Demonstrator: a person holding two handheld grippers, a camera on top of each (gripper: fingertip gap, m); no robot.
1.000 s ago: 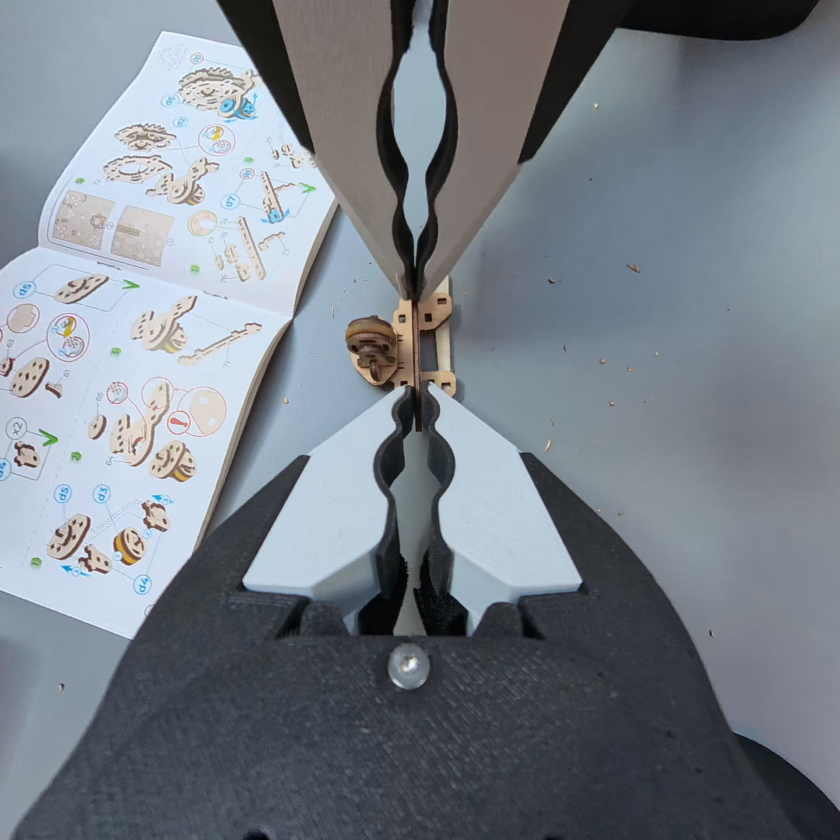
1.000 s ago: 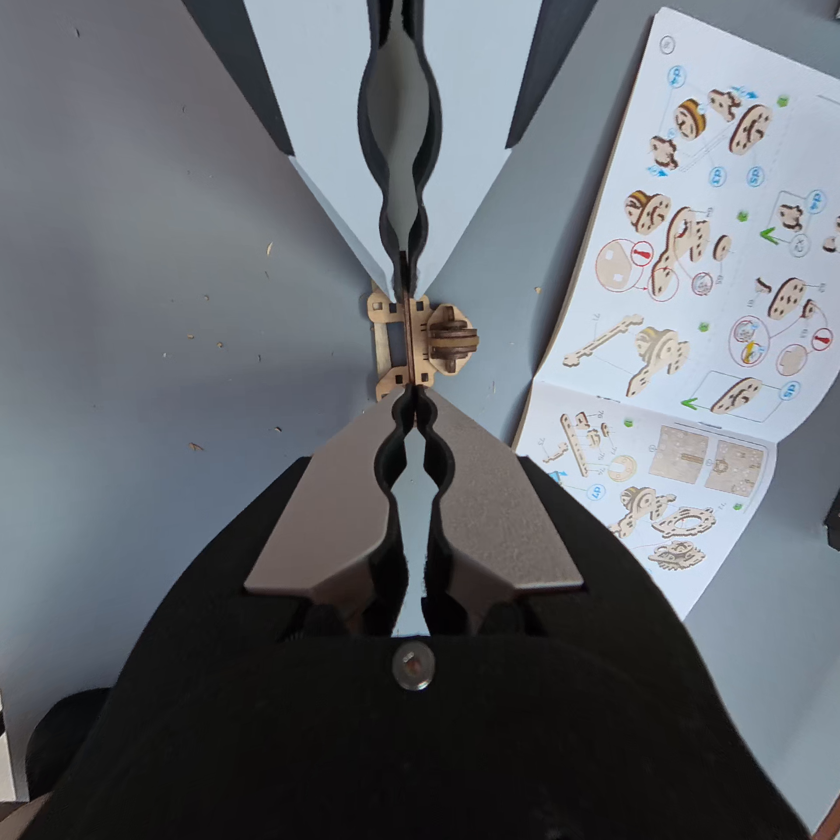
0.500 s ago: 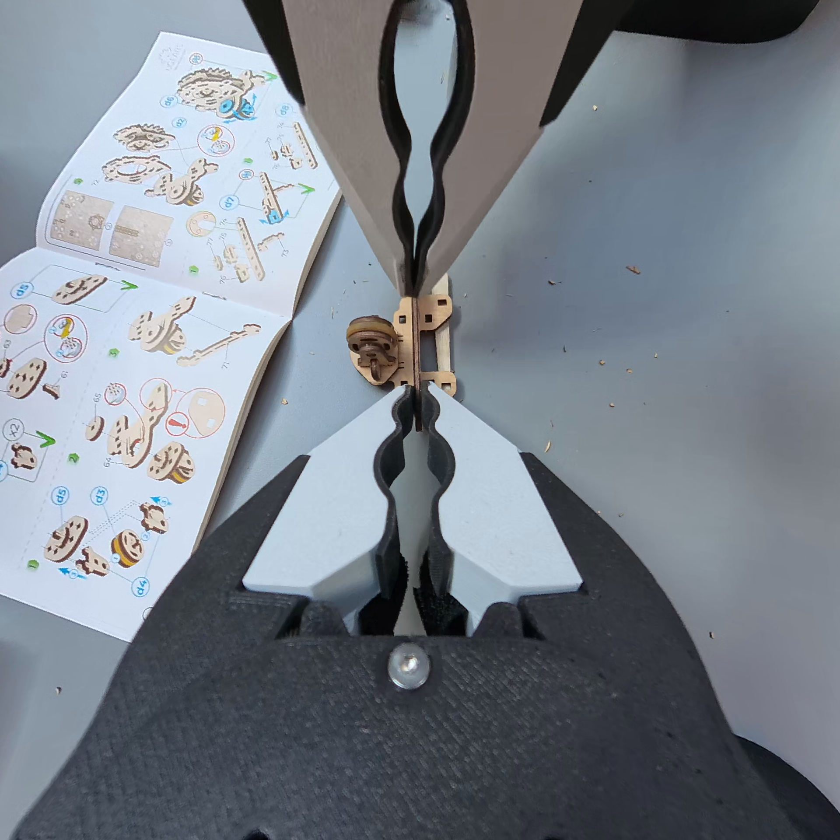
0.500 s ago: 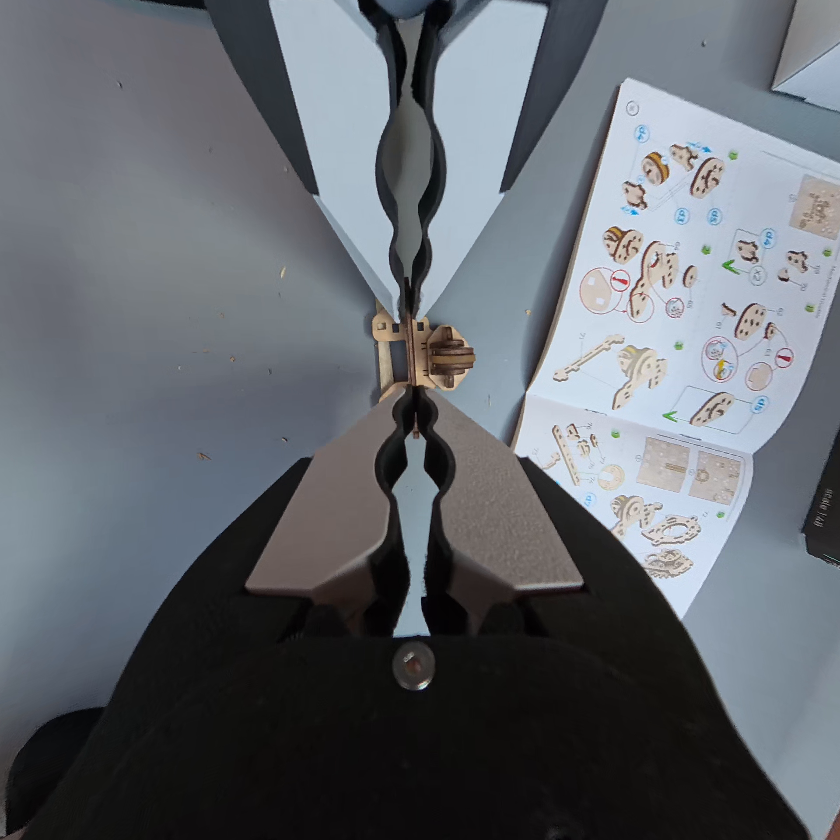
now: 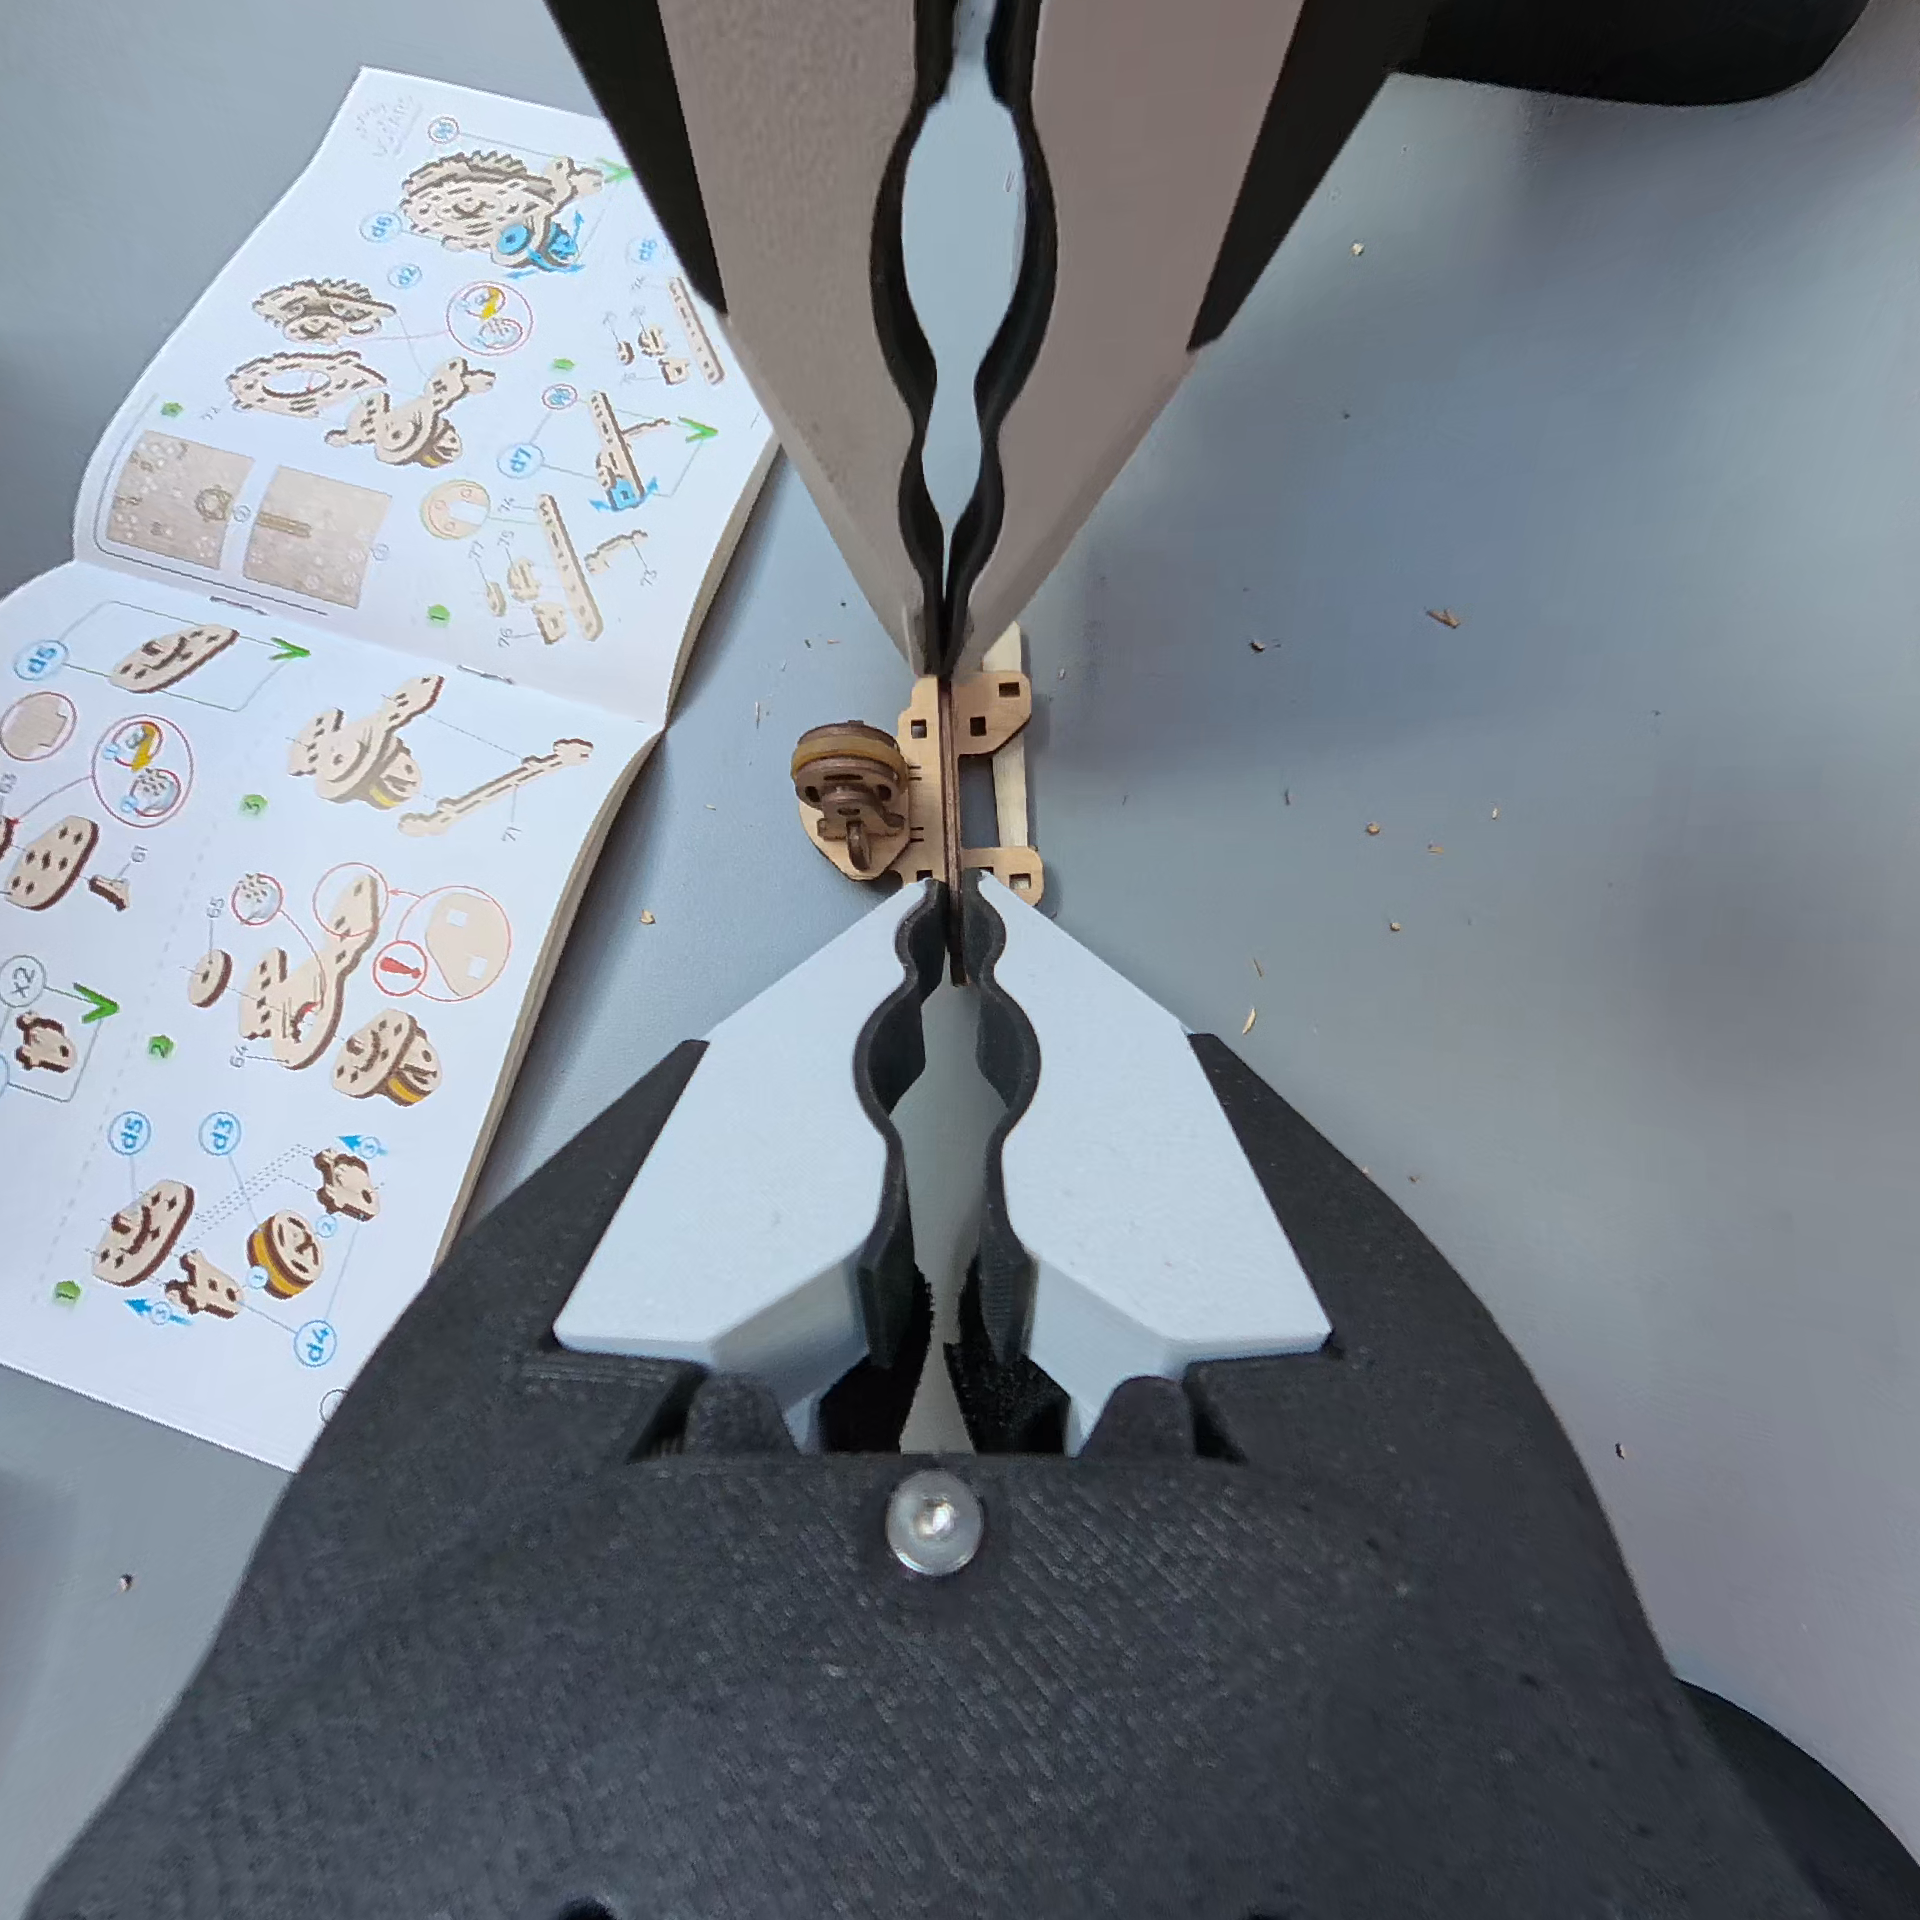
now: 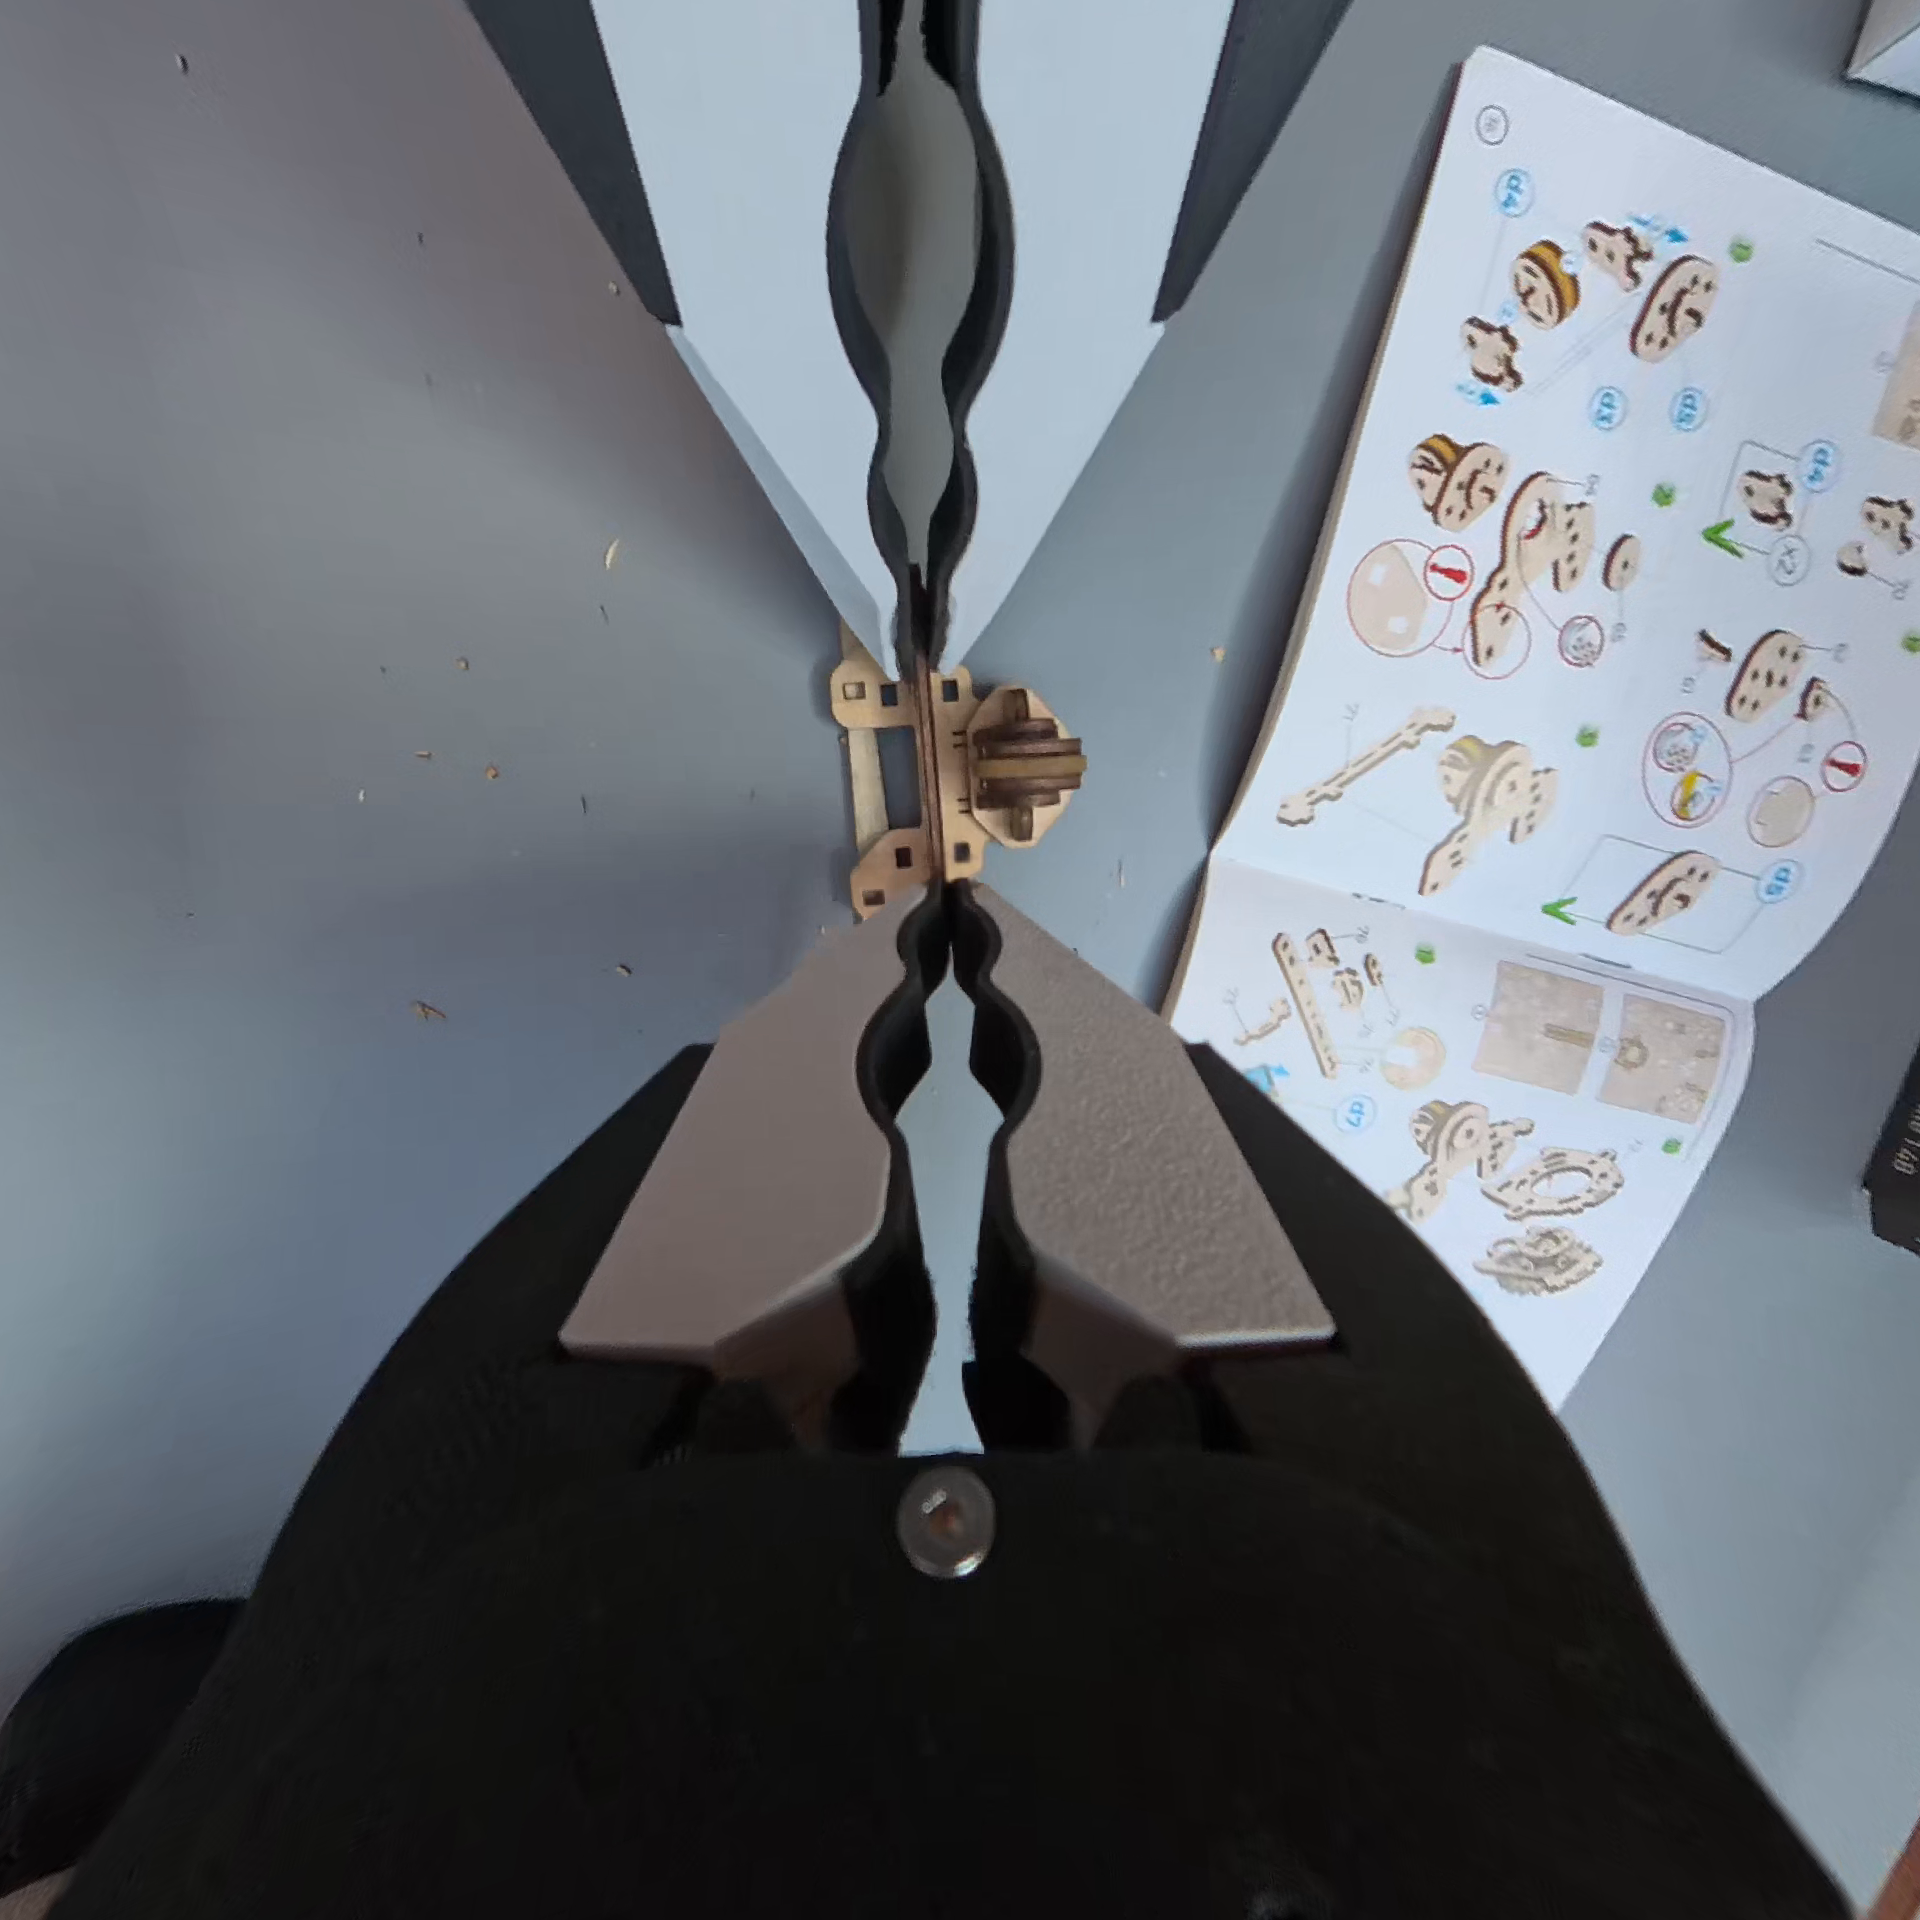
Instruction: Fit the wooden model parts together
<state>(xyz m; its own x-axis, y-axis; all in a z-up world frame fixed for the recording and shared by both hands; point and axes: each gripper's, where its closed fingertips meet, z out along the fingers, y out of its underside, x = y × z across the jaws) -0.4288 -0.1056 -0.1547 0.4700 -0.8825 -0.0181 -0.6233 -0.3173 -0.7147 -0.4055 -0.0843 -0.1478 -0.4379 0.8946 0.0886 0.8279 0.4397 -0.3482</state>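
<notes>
Booklet (image 5: 312,727) lies open on the left of the grey desk (image 5: 1507,727). Wooden model (image 5: 935,790) sits mid-frame, up off the desk, left tongs (image 5: 948,914) pinched on its near edge, right tongs (image 5: 943,649) clamped on its far edge. Wood crumbs (image 5: 1444,618) scattered right.

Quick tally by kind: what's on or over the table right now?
Grippers: 2, left gripper, right gripper
Wooden model assembly: 1, pinched by both
Instruction booklet: 1
Dark box: 1, at the frame edge
Total: 5
</notes>
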